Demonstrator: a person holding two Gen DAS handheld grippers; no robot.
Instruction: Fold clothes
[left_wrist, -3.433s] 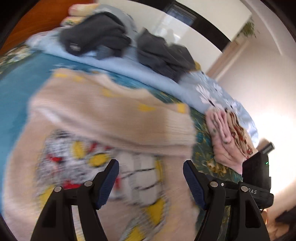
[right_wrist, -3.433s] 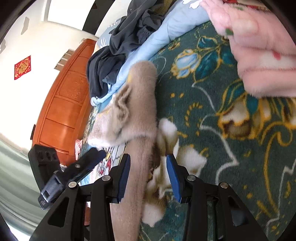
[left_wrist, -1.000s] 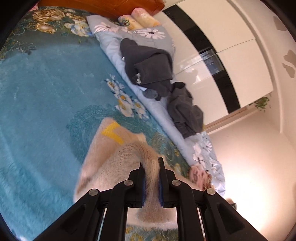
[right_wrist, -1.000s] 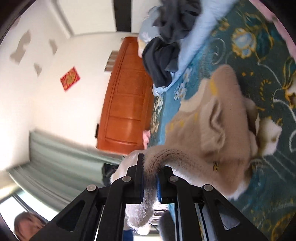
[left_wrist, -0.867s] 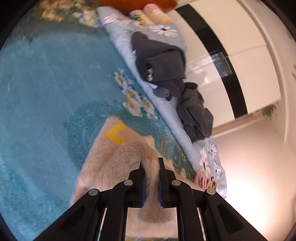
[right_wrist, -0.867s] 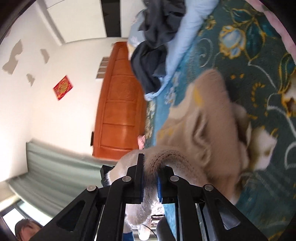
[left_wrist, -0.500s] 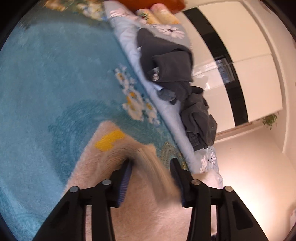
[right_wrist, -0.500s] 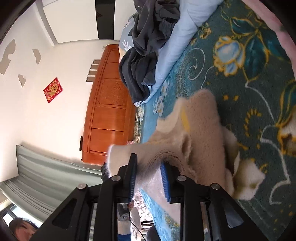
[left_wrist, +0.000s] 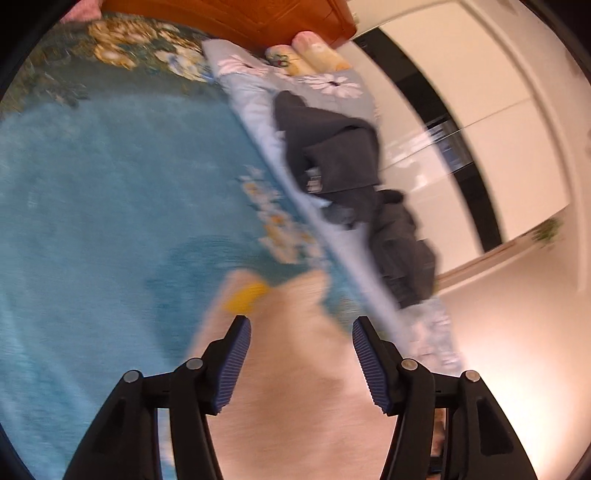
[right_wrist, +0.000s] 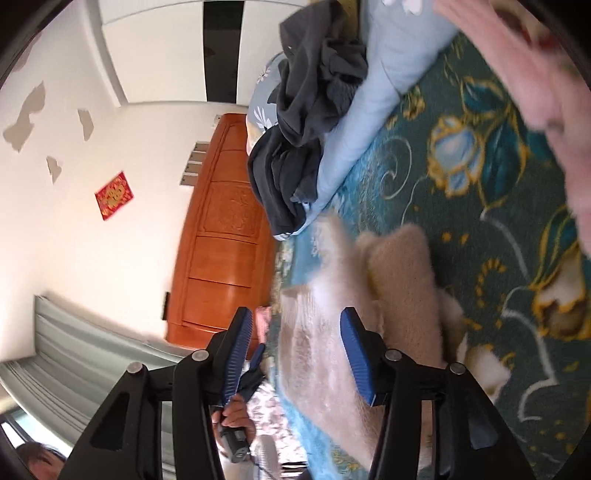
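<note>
Jaws gaping wide on left gripper (left_wrist: 301, 352) and right gripper (right_wrist: 297, 347), gripping nothing. Hanging just above the beige sweater (left_wrist: 295, 398), likely letting the fold settle on the blanket (left_wrist: 92, 192).

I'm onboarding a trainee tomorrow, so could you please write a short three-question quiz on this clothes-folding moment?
1. True or false: the left tongs are clamped on the beige sweater.
2. What lies on the light blue quilt? A) dark grey clothes B) a red towel C) shoes
3. Fill in: the right tongs are ____ above the sweater.

Key: 1 false, they are open; 2 A; 3 open.
</note>
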